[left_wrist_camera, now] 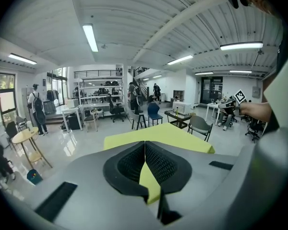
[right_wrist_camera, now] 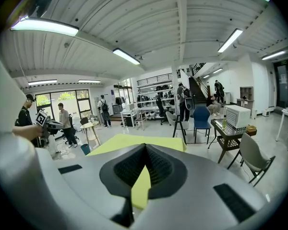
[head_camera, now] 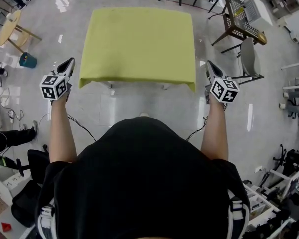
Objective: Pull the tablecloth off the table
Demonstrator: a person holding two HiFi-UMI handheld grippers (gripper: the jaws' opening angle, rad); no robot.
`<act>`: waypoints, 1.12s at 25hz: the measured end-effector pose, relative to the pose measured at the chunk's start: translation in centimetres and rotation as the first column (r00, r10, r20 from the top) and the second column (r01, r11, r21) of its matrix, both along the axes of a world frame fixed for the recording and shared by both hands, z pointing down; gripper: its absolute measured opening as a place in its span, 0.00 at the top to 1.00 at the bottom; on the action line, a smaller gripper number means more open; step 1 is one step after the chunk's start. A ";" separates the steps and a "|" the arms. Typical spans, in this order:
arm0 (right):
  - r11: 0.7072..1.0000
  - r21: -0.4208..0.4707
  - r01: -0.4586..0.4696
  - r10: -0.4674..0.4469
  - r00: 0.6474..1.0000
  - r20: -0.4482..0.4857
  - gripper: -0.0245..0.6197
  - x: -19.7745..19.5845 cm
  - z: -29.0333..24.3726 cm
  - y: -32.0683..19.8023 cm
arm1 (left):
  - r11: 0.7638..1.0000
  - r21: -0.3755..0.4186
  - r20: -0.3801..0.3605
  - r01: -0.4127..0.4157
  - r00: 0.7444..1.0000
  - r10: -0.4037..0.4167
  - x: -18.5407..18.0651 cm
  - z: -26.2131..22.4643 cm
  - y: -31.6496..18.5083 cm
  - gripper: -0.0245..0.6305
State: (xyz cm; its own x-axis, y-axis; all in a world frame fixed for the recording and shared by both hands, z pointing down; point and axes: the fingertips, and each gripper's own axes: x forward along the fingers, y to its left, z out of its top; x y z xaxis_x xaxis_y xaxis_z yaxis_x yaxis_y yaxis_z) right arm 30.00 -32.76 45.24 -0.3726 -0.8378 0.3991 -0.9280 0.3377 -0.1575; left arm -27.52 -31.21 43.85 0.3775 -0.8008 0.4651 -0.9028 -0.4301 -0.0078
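A yellow-green tablecloth [head_camera: 139, 44] covers a small table in front of me, its edges hanging over the near side. My left gripper [head_camera: 70, 61] hovers just left of the cloth's near left corner, apart from it, jaws shut with nothing in them. My right gripper [head_camera: 209, 64] is just right of the near right corner, also shut and empty. In the left gripper view the shut left gripper [left_wrist_camera: 145, 143] points at the tablecloth [left_wrist_camera: 158, 135], which lies ahead. In the right gripper view the shut right gripper [right_wrist_camera: 145, 145] also has the tablecloth [right_wrist_camera: 110, 143] beyond it.
A wire-topped side table [head_camera: 239, 16] and a grey chair [head_camera: 249, 59] stand right of the table. A round wooden table [head_camera: 10, 26] and a teal bin [head_camera: 28, 60] are at the left. Cables trail on the floor by my feet. People stand farther off in the room.
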 end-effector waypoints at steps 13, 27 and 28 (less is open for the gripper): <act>0.997 0.034 0.062 -0.063 0.998 0.025 0.94 -0.1 -1.3 -4.2 | 0.999 0.047 0.000 -0.003 1.000 0.003 4.3 -1.6 -2.8 0.93; 0.995 0.089 0.037 -0.032 0.998 -0.058 0.94 -3.4 -4.4 -9.3 | 0.996 0.091 -0.026 -0.008 1.000 0.010 2.4 -3.4 -8.8 0.93; 0.995 0.094 0.036 -0.030 0.997 -0.069 0.94 -3.7 -4.7 -9.8 | 0.995 0.097 -0.025 -0.014 1.000 0.016 2.4 -3.7 -9.5 0.93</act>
State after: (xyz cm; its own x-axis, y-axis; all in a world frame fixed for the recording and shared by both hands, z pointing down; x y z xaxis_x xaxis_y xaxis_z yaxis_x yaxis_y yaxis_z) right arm 26.32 -42.59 40.57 -0.3755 -0.8609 0.3432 -0.9235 0.3788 -0.0603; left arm -25.08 -40.68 40.17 0.4008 -0.8357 0.3755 -0.8966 -0.4421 -0.0269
